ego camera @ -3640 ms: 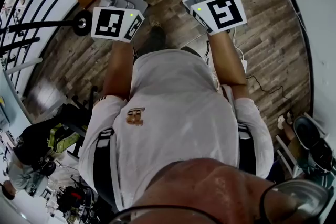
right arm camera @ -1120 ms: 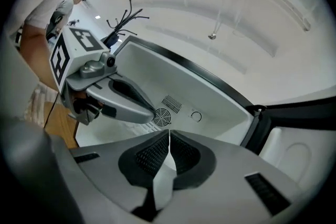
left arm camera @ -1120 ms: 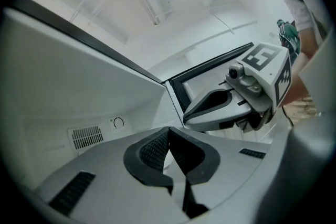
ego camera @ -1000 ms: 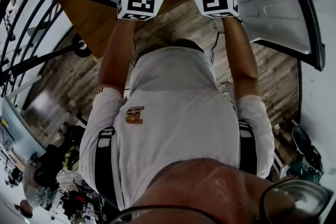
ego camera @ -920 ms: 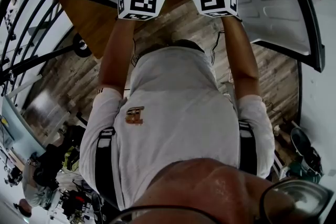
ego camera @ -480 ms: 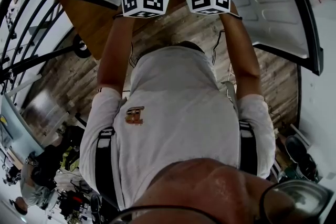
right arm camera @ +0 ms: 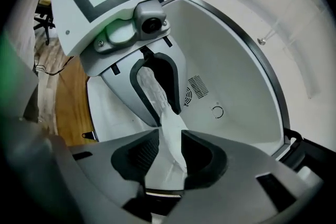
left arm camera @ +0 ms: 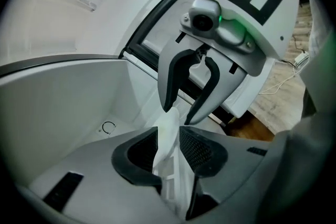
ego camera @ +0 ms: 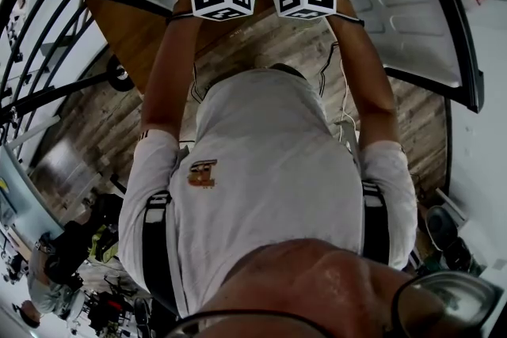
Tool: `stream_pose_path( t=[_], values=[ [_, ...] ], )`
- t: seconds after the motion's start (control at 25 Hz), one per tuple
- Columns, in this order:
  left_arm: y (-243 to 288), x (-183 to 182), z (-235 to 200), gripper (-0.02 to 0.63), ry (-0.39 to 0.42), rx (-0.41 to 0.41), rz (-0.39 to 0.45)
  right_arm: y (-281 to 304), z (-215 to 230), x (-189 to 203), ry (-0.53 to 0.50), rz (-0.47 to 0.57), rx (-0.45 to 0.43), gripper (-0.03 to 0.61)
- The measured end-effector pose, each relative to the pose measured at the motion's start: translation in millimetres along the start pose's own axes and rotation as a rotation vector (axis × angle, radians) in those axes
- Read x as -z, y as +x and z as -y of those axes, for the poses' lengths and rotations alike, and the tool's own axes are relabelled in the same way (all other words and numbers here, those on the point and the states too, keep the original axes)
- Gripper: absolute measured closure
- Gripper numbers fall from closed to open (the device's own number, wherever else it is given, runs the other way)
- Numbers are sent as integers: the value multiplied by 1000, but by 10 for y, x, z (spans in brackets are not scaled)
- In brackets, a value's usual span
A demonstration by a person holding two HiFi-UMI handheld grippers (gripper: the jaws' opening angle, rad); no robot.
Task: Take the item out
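Both grippers are pinching the same thing: a thin crumpled white sheet-like item (right arm camera: 151, 85). It is running as a short taut strip from between the fingers of the left gripper (left arm camera: 169, 135) straight across to between the fingers of the right gripper (right arm camera: 170, 136). Each pair of jaws is pressing flat on it, with no gap showing beside the material. The grippers are facing each other tip to tip, probably so that two holds are sharing the limp item and it is not sagging back as it is being lifted. Behind and below the fingertips, the smooth white inner wall of an open tub-like container (right arm camera: 239, 73) is curving round, so the item seems to be hanging over the container's inside, not yet clear of it. Beyond the fingers, a ribbed grey lid with a black rim (ego camera: 400, 8) is standing open.

Whether the item is cloth, paper or a bag is hard to tell. The jaws are hiding its ends and anything trailing below. In the head view the top edge is cutting off the fingers.
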State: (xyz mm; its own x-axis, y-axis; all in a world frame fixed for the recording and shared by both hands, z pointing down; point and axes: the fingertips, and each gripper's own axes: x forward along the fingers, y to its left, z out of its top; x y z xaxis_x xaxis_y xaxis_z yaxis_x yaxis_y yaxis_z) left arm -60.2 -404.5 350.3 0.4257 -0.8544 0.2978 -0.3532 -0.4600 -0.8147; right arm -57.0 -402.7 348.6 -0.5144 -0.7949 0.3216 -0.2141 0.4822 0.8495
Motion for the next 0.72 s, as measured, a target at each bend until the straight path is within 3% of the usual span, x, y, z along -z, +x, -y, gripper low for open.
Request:
stream_pose_path(
  t=[0.48,0.72],
  values=[
    [246,193,98,463,140,53,-110,312,-105,203,-234,-136,-32,443],
    [348,211,137,463,173,62,-126,408,-139,309,-260,-170,-39,443]
  ],
)
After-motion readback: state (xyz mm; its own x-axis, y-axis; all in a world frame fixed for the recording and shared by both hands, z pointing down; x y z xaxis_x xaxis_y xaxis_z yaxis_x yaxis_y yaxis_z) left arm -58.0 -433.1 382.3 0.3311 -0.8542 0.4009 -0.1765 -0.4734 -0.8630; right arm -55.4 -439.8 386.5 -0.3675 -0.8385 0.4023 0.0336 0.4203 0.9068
